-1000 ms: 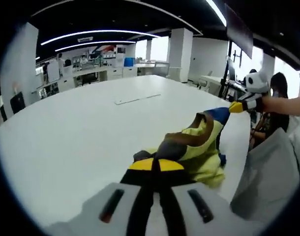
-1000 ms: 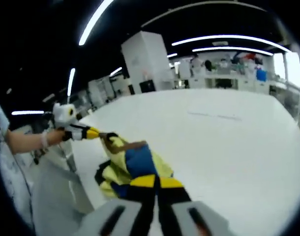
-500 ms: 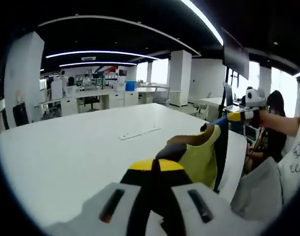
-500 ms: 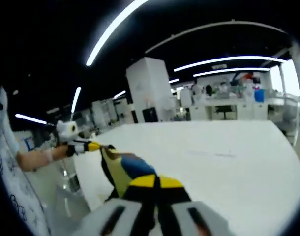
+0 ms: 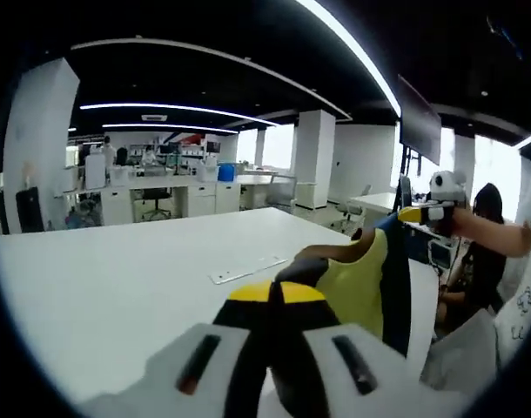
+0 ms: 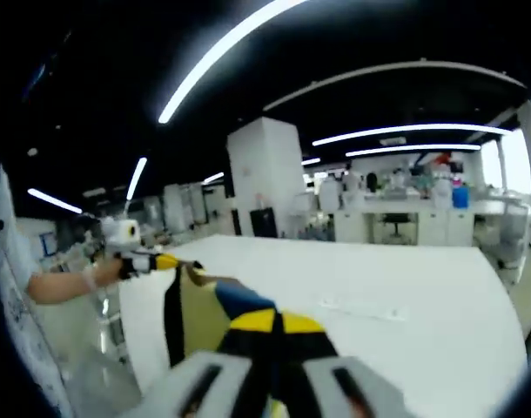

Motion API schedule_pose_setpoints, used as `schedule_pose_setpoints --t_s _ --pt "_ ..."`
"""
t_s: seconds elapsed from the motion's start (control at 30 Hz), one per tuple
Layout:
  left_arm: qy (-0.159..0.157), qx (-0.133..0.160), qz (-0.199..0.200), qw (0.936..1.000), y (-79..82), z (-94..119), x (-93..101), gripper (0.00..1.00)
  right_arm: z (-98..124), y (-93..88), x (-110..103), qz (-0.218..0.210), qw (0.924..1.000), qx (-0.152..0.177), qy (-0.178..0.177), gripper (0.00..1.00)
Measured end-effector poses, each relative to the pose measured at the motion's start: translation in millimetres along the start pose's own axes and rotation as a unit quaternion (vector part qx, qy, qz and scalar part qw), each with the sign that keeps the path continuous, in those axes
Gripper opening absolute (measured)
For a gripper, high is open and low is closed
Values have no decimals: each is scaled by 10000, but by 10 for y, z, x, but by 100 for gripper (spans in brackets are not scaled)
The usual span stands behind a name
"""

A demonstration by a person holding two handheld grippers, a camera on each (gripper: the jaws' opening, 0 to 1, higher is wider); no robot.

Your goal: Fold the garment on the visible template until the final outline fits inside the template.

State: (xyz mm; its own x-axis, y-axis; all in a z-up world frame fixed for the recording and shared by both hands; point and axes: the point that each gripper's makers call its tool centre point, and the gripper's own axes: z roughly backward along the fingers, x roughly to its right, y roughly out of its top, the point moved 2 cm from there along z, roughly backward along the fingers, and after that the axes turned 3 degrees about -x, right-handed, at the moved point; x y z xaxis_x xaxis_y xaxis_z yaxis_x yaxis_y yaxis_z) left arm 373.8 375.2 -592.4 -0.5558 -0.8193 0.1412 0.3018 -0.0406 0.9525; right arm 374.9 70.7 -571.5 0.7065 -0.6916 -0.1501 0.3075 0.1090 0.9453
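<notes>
Above the white desk (image 5: 117, 279), the garment (image 5: 357, 283) now hangs stretched between the two grippers, lifted clear of the surface where a second ago it lay crumpled. The left gripper (image 5: 278, 294) pinches one end with jaws closed; the right gripper (image 6: 275, 323) clamps the other. It looks ready for laying flat.

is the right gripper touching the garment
Touching. In the left gripper view the right gripper pinches the garment at its top corner, cloth hanging from its tips.
</notes>
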Motion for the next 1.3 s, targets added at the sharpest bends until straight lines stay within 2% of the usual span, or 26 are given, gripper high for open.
schedule_pose_setpoints --t_s 0.03,0.1,0.17,0.2,0.23,0.33,0.5,0.67,0.73,0.77,0.87,0.93,1.03,1.13,1.3 --pt "-12 -22 25 10000 -37 -61 -46 0 -56 -38 33 -4 10000 -62 1 0" --pt "16 -287 46 9996 -173 -187 -93 0 -204 -149 137 3 9997 -247 0 0" --pt "-10 -411 -1 9992 -290 -355 -190 0 -313 -254 210 -82 9991 -426 -3 0" --pt "-23 -581 165 9982 -396 -450 -271 0 -425 -298 289 -106 9988 -472 11 0" --pt "-25 -666 196 9976 -447 -504 -269 0 -483 -342 329 -180 9984 -544 24 0" --pt "-7 -845 269 9961 -627 -735 -450 0 -703 -508 516 -371 9960 -807 -53 0" --pt "51 -1017 376 9941 -836 -1114 -704 0 -1076 -677 890 -714 9925 -981 -128 0" --pt "101 -1306 601 9896 -1141 -1490 -954 0 -1442 -909 1098 -877 9881 -1234 -258 0" --pt "86 -1457 720 9867 -1282 -1592 -943 0 -1551 -1073 1149 -897 9850 -1449 -270 0" --pt "81 -1505 776 9855 -1331 -1615 -904 0 -1590 -1140 1170 -885 9835 -1553 -268 0" --pt "102 -1692 894 9815 -1515 -1736 -1087 0 -1712 -1361 1250 -866 9790 -1826 -259 0" --pt "140 -1824 797 9799 -1609 -1714 -1034 0 -1783 -1473 1302 -848 9770 -1939 -251 0" --pt "142 -1948 781 9776 -1717 -1786 -1171 0 -1827 -1608 1362 -911 9729 -2108 -279 0" --pt "143 -1985 823 9765 -1740 -1814 -1181 0 -1847 -1678 1427 -916 9708 -2190 -338 0" --pt "348 -1990 544 9779 -1710 -1924 -1205 0 -1853 -1776 1526 -1002 9673 -2286 -462 0"
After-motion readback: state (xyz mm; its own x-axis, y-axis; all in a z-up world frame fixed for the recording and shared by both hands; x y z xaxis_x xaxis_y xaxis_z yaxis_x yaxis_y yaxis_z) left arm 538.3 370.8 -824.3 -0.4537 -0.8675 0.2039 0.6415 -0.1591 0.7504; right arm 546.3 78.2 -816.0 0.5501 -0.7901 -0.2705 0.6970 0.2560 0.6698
